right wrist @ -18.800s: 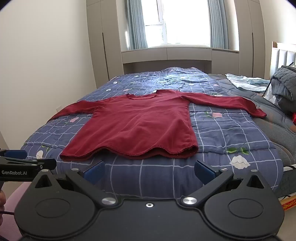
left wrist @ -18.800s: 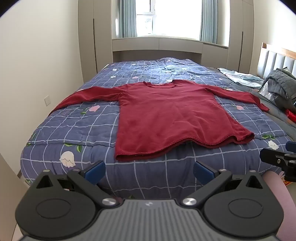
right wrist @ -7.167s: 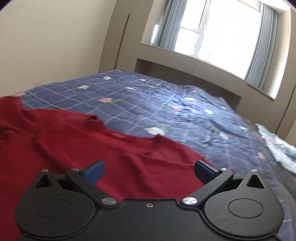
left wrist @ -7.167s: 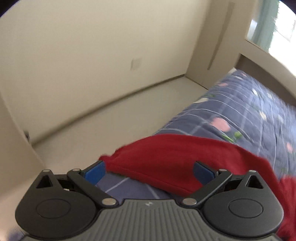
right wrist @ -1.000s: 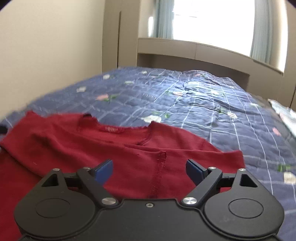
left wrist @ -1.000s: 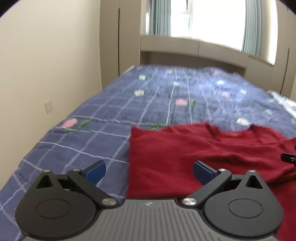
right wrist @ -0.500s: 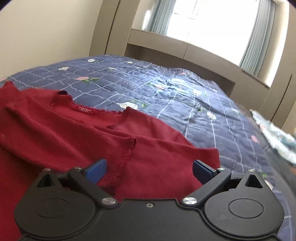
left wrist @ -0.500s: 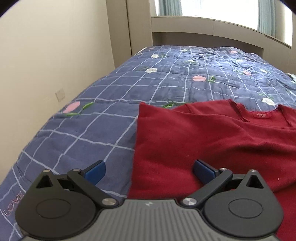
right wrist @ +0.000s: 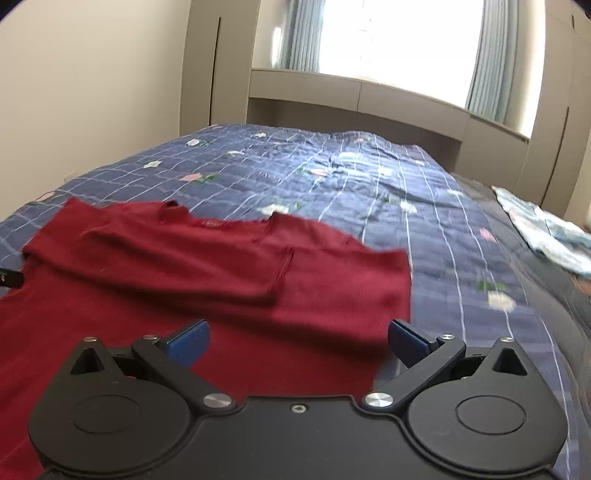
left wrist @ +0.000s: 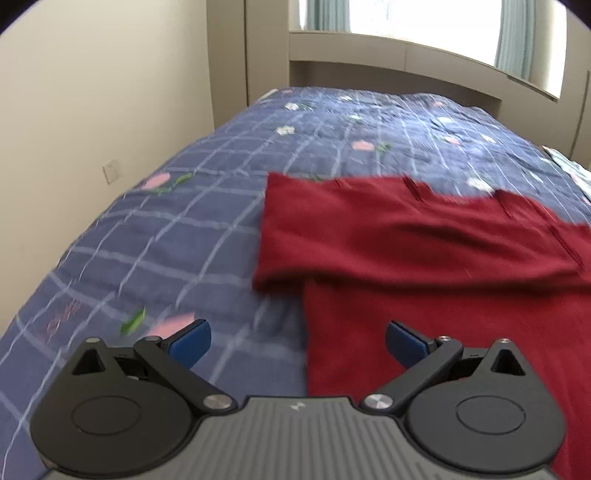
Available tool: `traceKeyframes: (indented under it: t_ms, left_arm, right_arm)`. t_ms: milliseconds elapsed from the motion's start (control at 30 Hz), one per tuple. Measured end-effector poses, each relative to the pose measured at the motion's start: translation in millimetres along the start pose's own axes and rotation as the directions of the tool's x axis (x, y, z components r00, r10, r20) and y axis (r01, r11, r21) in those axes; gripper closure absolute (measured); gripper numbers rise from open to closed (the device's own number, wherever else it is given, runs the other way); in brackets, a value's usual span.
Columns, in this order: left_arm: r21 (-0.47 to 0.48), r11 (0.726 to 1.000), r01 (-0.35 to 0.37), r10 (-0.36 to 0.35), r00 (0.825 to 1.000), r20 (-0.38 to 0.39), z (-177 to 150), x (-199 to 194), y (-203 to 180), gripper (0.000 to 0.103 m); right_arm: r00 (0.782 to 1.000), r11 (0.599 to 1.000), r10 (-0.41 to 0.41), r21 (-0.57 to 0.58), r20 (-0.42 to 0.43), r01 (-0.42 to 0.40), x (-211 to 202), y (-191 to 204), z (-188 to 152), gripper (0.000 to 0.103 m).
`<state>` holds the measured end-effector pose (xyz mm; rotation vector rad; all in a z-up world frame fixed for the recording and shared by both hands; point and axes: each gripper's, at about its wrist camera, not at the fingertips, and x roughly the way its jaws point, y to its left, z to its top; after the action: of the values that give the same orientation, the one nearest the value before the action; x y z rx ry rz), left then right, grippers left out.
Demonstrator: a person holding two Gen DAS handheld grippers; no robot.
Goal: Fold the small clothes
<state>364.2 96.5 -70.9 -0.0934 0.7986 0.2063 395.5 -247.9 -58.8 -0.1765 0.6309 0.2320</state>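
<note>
Covering the bed, a blue checked quilt (left wrist: 192, 236) lies under both spread, empty tongs.

Blue checked bed (left wrist: 207, 206), red top (left wrist: 424, 236)

Left wrist view: low over the bed's (left wrist: 155, 229) near left part, facing the window (left wrist: 424, 18).
Right wrist view: low, further right, facing likewise.
Shared: red shirt (left wrist: 424, 236) (right wrist: 207, 258), quilt, window wall.
</note>
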Motion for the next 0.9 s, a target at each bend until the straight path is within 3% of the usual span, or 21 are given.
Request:
traceKeyframes:
  t_ms: [200,367,533,700,767,900]
  left_arm:
    - [0.002,0.999,0.047,-0.047,0.998,-0.039,-39.5,-39.2,-0.4,0.0]
    - [-0.026,0.987,0.159,-0.161,0.982,-0.101,-75.5,-66.0,11.0,0.0]
    - [0.063,0.988,0.138,-0.131,0.986,-0.105,-104.9,-91.1,10.4,0.0]
    - [0.034,0.988,0.151,-0.146,0.981,-0.13,-120.5,-106.4,16.7,0.0]
    - [0.013,0.989,0.149,-0.146,0.98,-0.136,-125.1,-110.2,21.3,0.0]
    - [0.008,0.987,0.162,-0.159,0.976,-0.15,-132.5,-117.9,26.5,0.0]
  right_arm:
    - [0.999,1.0,-0.002,-0.009,-0.035,0.001,-56.8,14.7,-32.4,0.001]
    - [0.998,1.0,0.017,0.026,-0.064,-0.016,-100.5,22.5,-67.3,0.001]
    - [0.998,0.997,0.025,0.074,-0.05,-0.021,-144.0,22.0,-105.9,0.001]
    - [0.997,0.984,0.029,0.179,-0.067,-0.017,-177.5,8.9,-138.4,0.001]
    - [0.997,0.974,0.029,0.225,-0.073,-0.012,-187.9,3.3,-149.3,0.003]
    - [0.997,0.957,0.029,0.289,-0.065,-0.009,-200.2,-4.9,-162.5,0.02]
